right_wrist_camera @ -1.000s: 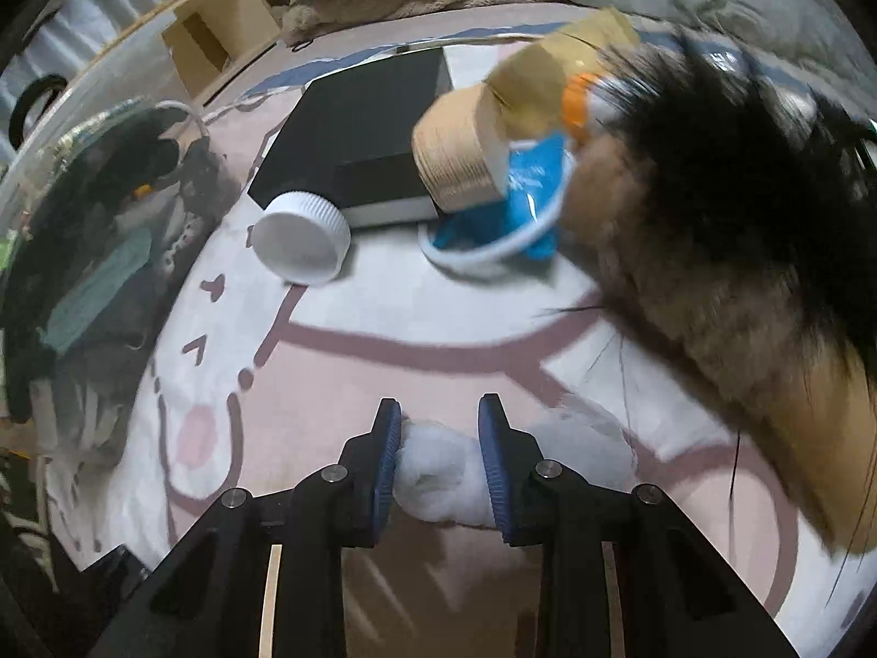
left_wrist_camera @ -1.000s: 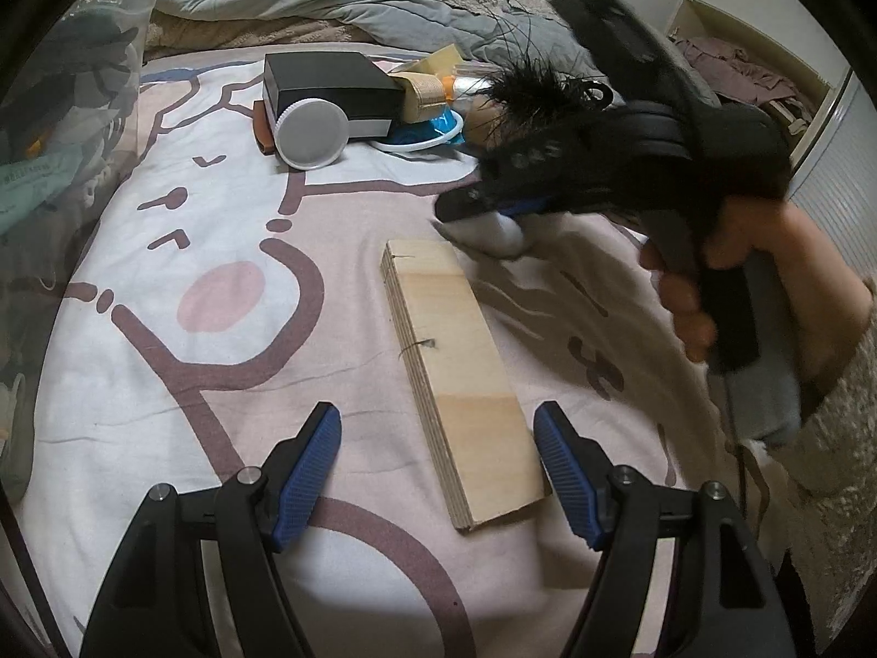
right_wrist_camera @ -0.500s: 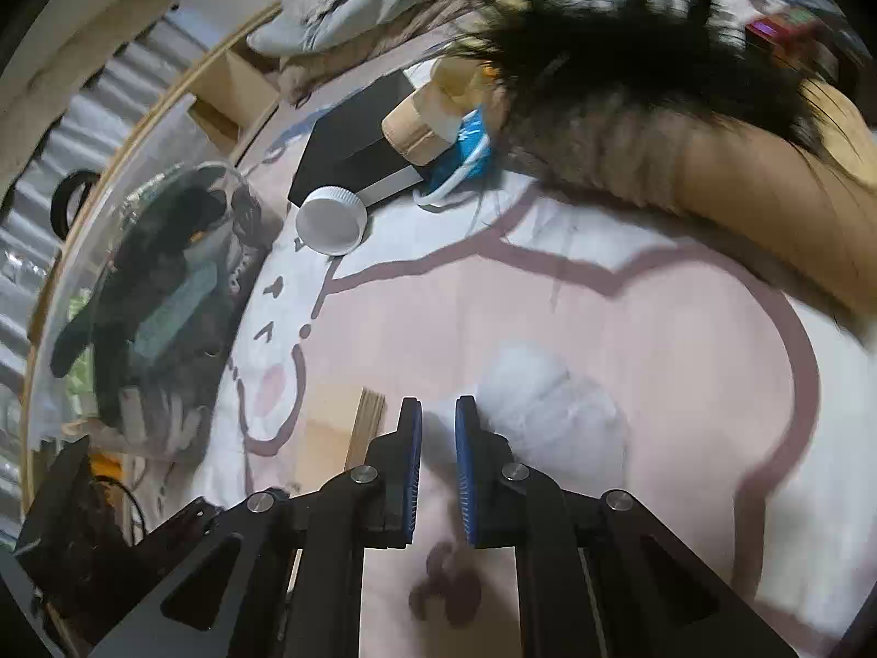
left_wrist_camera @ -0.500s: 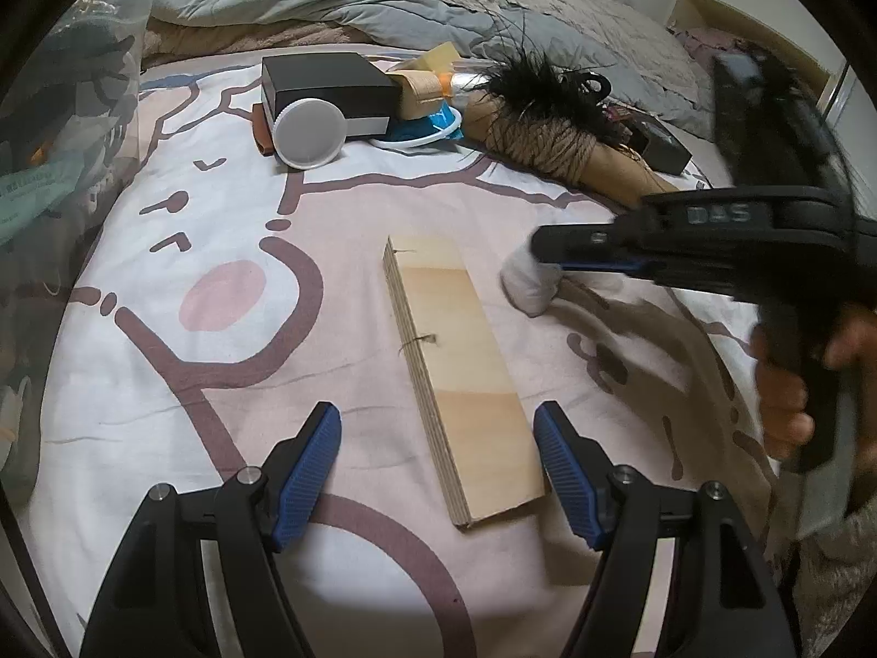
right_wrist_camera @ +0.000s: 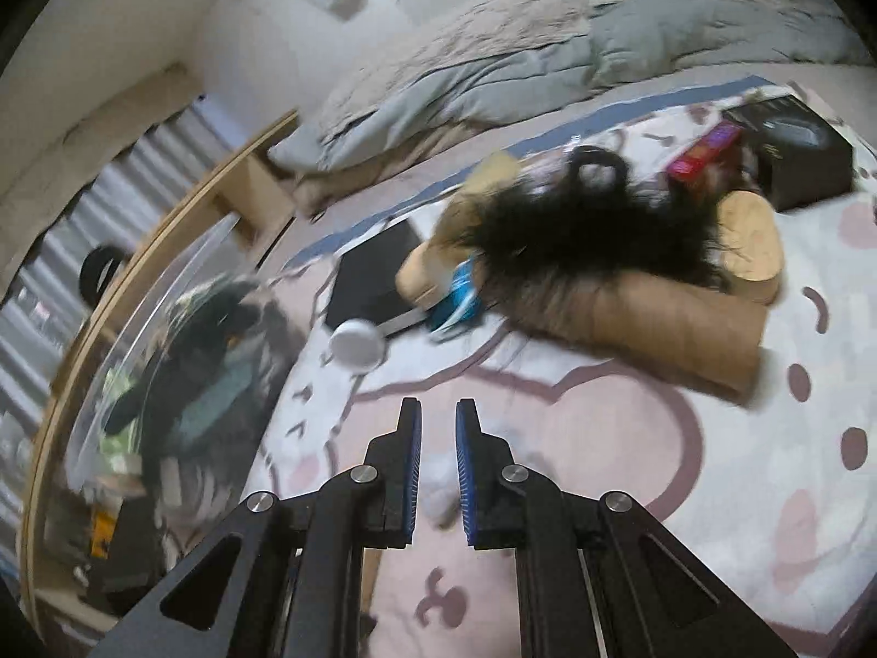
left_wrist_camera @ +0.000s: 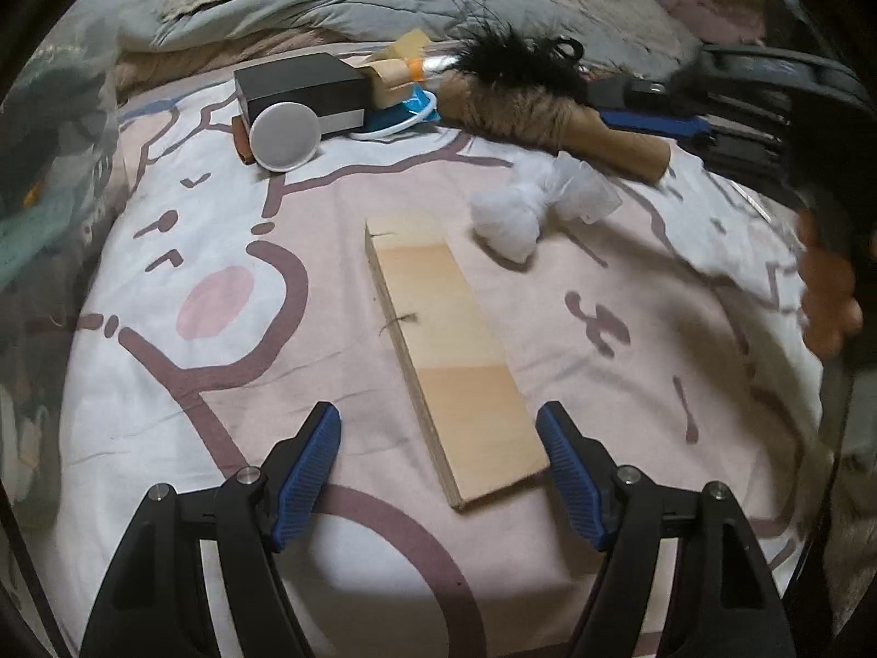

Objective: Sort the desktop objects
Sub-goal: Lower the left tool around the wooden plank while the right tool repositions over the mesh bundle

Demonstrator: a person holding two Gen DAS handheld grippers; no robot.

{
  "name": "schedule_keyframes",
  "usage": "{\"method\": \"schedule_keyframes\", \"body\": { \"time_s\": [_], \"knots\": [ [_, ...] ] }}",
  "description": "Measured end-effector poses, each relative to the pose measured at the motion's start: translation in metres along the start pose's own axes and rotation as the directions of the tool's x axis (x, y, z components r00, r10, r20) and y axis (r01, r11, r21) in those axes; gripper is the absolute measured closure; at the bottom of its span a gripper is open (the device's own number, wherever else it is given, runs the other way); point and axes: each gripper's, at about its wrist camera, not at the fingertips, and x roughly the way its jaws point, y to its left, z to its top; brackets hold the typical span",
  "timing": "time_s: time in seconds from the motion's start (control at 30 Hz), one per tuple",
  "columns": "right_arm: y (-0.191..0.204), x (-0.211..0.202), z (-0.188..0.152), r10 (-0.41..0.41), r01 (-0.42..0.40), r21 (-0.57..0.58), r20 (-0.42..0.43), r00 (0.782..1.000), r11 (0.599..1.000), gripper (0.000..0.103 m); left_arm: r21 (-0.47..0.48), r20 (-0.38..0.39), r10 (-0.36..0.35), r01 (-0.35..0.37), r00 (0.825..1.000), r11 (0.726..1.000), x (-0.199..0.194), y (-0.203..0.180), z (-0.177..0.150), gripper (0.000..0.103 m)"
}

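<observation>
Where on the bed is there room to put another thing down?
Free: the sheet left of the wooden board, round the pink spot, below the white cap. Also right of the board, below the white wad. Crowded: the far edge, with the black box, blue item and furry roll.

One pale plywood plank (left_wrist_camera: 455, 362), one white cotton wad (left_wrist_camera: 510, 219), one round white lid (left_wrist_camera: 285, 136), one black rectangular box (left_wrist_camera: 301, 89), one furry black-and-tan roll (left_wrist_camera: 548, 104).

The left gripper (left_wrist_camera: 438, 471) hangs wide open over the near end of a wooden board (left_wrist_camera: 446, 351) — a white wad (left_wrist_camera: 512, 216) lies just beyond it.
</observation>
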Motion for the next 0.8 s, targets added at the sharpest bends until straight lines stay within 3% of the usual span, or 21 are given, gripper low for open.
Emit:
{"method": "schedule_keyframes", "body": {
  "time_s": [0.23, 0.57, 0.8],
  "knots": [
    [-0.023, 0.024, 0.001, -0.072, 0.074, 0.047, -0.035, 0.997, 0.996, 0.092, -0.014, -0.019, -0.004, 0.003, 1.0, 1.0, -0.004, 0.014, -0.001, 0.026],
    [-0.031, 0.057, -0.007, -0.143, 0.147, 0.016, -0.134, 0.981, 0.989, 0.092, -0.047, -0.033, 0.089, -0.091, 0.995, 0.995, -0.012, 0.047, -0.003, 0.023],
    [-0.03, 0.059, -0.011, -0.151, 0.153, 0.011, -0.121, 0.981, 0.988, 0.09, -0.089, -0.006, 0.026, -0.027, 1.0, 0.996, -0.005, 0.053, 0.002, 0.023]
  ]
}}
